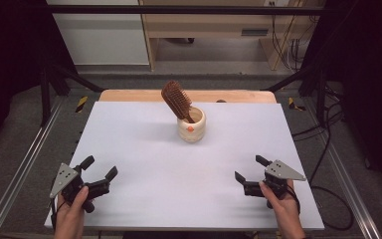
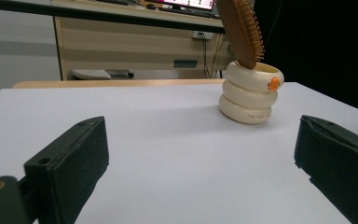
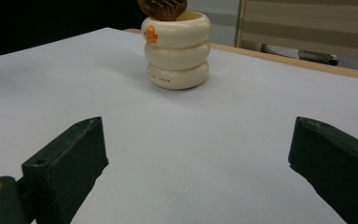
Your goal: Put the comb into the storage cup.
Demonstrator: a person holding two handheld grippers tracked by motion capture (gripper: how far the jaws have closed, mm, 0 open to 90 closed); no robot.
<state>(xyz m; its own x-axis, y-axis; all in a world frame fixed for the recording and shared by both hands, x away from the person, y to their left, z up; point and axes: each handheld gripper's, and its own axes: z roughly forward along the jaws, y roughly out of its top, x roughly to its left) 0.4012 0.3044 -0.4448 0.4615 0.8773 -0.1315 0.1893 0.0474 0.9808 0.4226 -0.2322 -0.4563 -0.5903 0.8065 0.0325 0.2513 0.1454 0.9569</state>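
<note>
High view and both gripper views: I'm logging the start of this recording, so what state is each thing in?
Brown wooden hairbrush: standing handle-down in the cup, head leaning to the left in the high view.
Cream ribbed ceramic cup: upright on the table, holding the brush.
Left gripper: open, holding nothing.
Right gripper: open, holding nothing.
White table: bare around the cup.

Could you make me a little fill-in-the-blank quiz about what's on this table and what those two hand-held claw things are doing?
1. The wooden hairbrush stands handle-down inside a cream ____, leaning to one side.
2. The small mark on the side of the cream cup is coloured ____.
3. The jaws of the left gripper and the right gripper are both ____, holding nothing.
4. The cup's wall looks like ____ stacked rings.

Missing words: cup; orange; open; three
</note>
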